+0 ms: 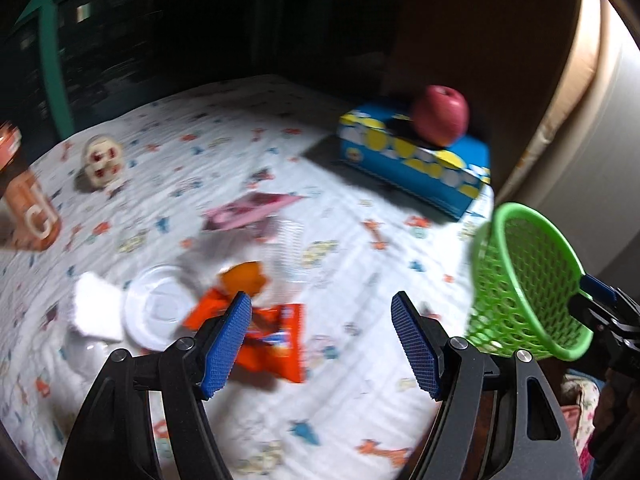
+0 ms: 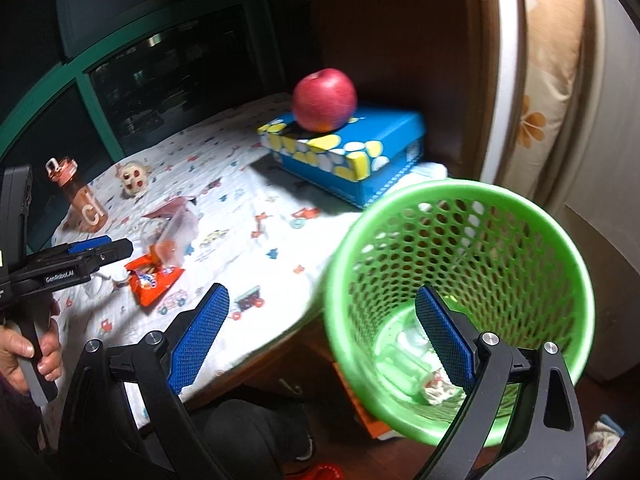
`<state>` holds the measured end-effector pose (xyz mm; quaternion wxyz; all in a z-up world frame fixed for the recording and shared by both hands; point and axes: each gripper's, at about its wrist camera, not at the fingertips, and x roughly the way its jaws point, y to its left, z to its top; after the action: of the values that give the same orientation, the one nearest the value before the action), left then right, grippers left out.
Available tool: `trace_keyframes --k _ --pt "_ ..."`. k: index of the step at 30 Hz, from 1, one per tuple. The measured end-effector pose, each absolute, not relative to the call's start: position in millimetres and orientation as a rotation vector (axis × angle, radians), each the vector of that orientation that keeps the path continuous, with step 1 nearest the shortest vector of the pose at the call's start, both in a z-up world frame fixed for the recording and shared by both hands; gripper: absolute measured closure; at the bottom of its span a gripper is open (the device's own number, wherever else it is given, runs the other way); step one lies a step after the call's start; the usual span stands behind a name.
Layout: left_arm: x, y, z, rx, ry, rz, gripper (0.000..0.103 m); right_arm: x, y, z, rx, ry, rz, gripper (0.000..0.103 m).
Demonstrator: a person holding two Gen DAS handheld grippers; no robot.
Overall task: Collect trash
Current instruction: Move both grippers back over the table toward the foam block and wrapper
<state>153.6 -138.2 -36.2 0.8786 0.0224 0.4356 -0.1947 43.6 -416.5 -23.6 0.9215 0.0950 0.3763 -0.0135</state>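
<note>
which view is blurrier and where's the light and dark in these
Left wrist view: motion blur smears the orange snack wrapper and white lid; the gripper fingers stay sharp. Right wrist view: much crisper, apple and blue box clear, the green basket slightly smeared at its left rim. Both: bright tablecloth, near-black background, strong fisheye bending.

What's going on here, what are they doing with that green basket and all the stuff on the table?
A person with a gripper in each hand is clearing litter. The right gripper holds the green mesh basket by its rim beside the table's edge; some crumpled trash already lies inside. The left gripper hangs open above an orange snack wrapper, a white lid and other scraps. An apple sits on a blue box.
</note>
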Motion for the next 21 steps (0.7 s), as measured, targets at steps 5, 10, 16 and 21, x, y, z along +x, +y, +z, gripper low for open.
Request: trace_keyframes --k 5,10,16,21 --pt "174.2 -75.4 -42.7 0.008 0.910 -0.256 0.033 58.5 -386.9 -23.7 0.173 0.779 0.030 0.010" --pt "199.4 -17.8 -50.9 -0.045 0.925 -0.135 0.033 70.4 -358.3 -26.4 0.153 0.790 0.088 0.010" --pt "223.4 19.8 -68.3 -0.078 0.963 -0.085 0.033 85.7 -316.7 -36.1 0.119 0.822 0.168 0.010" --pt "237.8 32.4 -82.9 -0.083 0.996 -0.093 0.033 101.3 -285.8 -46.3 0.119 0.849 0.228 0.010"
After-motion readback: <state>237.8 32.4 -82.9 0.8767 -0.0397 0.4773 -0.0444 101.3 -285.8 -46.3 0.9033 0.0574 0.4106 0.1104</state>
